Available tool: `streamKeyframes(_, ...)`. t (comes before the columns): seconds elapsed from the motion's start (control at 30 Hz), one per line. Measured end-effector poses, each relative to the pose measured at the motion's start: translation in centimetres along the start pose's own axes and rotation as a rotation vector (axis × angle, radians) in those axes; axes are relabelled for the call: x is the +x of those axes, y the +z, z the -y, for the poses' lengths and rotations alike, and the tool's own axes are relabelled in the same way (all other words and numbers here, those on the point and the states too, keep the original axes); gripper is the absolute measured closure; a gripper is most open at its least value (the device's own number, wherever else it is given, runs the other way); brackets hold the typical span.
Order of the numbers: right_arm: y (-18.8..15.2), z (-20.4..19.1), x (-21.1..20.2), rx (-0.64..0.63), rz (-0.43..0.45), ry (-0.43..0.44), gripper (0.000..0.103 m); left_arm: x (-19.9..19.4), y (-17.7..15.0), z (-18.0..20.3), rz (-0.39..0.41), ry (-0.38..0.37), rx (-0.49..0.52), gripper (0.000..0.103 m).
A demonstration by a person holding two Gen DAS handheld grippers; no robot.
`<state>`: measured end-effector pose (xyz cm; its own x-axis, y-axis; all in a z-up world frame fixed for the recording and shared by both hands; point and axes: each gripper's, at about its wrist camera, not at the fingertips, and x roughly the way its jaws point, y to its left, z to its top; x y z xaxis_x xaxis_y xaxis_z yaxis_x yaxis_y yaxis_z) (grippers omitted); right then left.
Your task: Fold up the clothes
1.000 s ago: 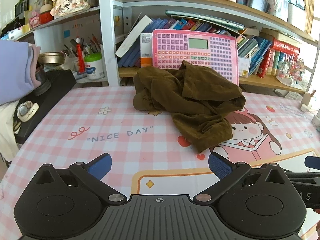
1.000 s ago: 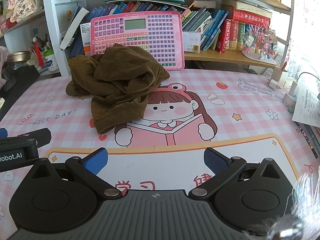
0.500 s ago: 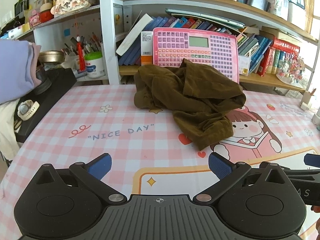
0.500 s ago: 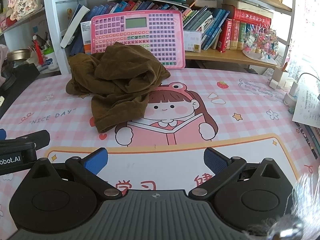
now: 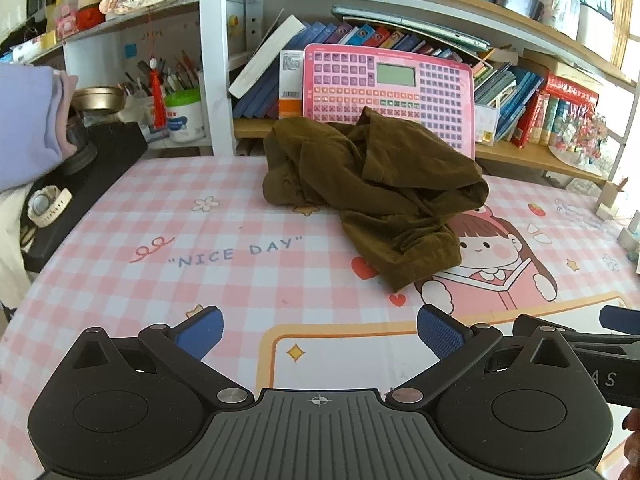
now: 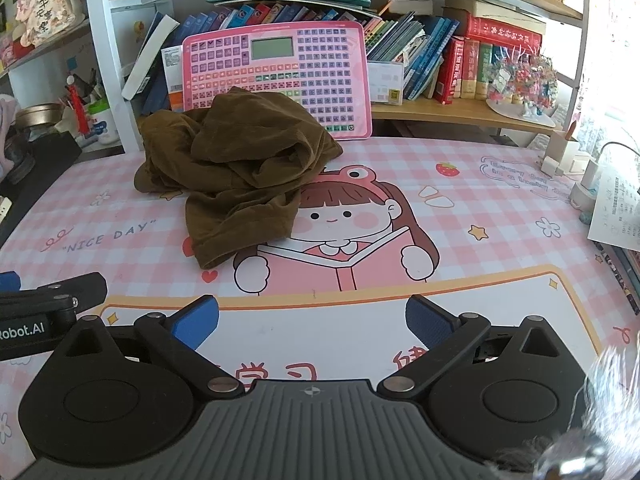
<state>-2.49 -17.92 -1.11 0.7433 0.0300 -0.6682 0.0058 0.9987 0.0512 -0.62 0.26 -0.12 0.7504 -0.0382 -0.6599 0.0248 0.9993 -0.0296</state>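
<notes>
While both tools hang low over the near edge of the desk mat [image 5: 240,216], the brown garment [image 5: 376,196] sits crumpled in a heap toward the back, well apart from either tool. It lies partly over the cartoon girl print [image 6: 344,220] & its rear edge bunches up against the pink keypad toy [image 6: 276,76], which leans vs. the bookshelf [image 6: 460,112]. One loose end of the garment trails toward the front, near the "NICE DAY" lettering [image 5: 240,252].

Left gripper [image 5: 320,332]: 2 blue pads spread wide, nothing between them, mat visible in the gap. Right gripper [image 6: 312,320]: same, pads wide apart & empty. Each tool shows at the edge of the other's view, so they're side by side.

A white watch [image 5: 44,206] rests on the black block at the far left.
</notes>
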Motion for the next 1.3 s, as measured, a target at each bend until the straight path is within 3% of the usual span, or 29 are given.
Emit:
streamKeyframes(0.67,0.00,0.40,0.26,0.025,-0.028,0.016,0.002,0.26,0.13,0.04,-0.004,-0.011,0.000,0.000)
streamKeyframes(1.3,0.09,0.26,0.18,0.016,-0.027,0.005,0.002,0.28,0.12,0.33,-0.010,0.034,0.026,0.000)
